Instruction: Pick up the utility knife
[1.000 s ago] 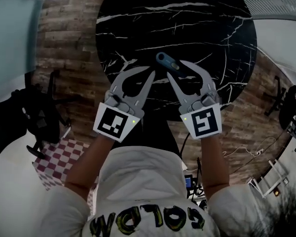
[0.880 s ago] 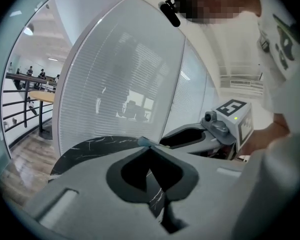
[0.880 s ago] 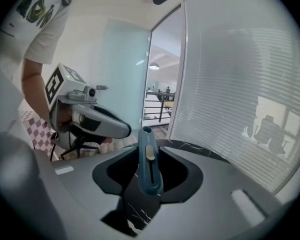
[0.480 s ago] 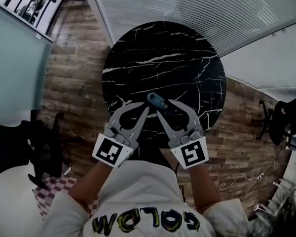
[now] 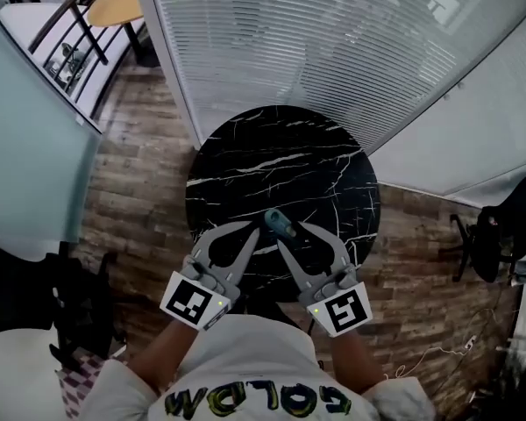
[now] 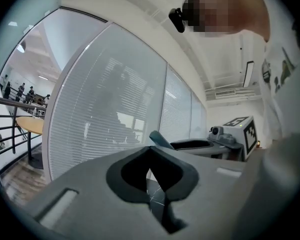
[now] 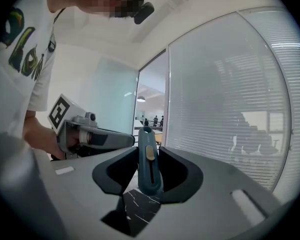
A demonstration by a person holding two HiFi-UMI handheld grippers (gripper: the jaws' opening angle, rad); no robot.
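Head view: I see the left claw point(image 5: 251, 230) and the right claw point(image 5: 290, 232) side by side over the near edge of the round black marble worktop point(image 5: 280, 147). The teal knife point(image 5: 279, 223) sticks out past the right claw's tips, between the two claws. The worktop stands on a wood floor point(image 5: 140, 191), with white blinds point(image 5: 333, 42) behind it.

Left gripper view: the left claw's jaws are pressed together at the tips with nothing between them. A strip of worktop shows through the opening behind the tips. The knife's end and the right claw appear just beyond, to the right.

Right gripper view: the right claw pinches the knife, one jaw on each side of its body. The knife points away along the jaws, its yellow slider point(image 7: 149, 154) facing up.
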